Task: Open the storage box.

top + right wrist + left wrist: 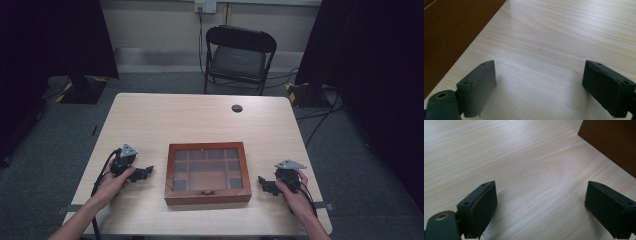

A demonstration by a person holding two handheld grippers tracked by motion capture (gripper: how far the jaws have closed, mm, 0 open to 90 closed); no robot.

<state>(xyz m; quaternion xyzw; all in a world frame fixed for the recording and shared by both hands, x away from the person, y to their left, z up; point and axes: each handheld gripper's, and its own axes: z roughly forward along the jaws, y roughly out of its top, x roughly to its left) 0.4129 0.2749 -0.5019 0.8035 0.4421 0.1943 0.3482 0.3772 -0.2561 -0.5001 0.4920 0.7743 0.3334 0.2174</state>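
Box [208, 172] is flanked by left gripper [146, 172] and right gripper [262, 183], jaws open, empty; lid could be missed if approached off-centre.

Light wood table [200, 120], pale grain, rounded corners; the grain shows close up in both gripper views.
Small dark round grommet [237, 108] set in the tabletop, at 12 o'clock near the far edge, a little right of centre.
Black folding chair [239, 55] beyond the far edge at 12 o'clock, seat facing the table, well apart from it.
Wall socket [205, 6] above the chair; a dark cable [201, 40] drops from it beside the chair's back.
Black curtains: one at 10 o'clock [50, 40], one at 2 o'clock [370, 50].
Stand base [82, 90] with yellow-black tape under the 10 o'clock curtain.
More cables [320, 117] on the grey carpet [45, 150] at 2 o'clock.
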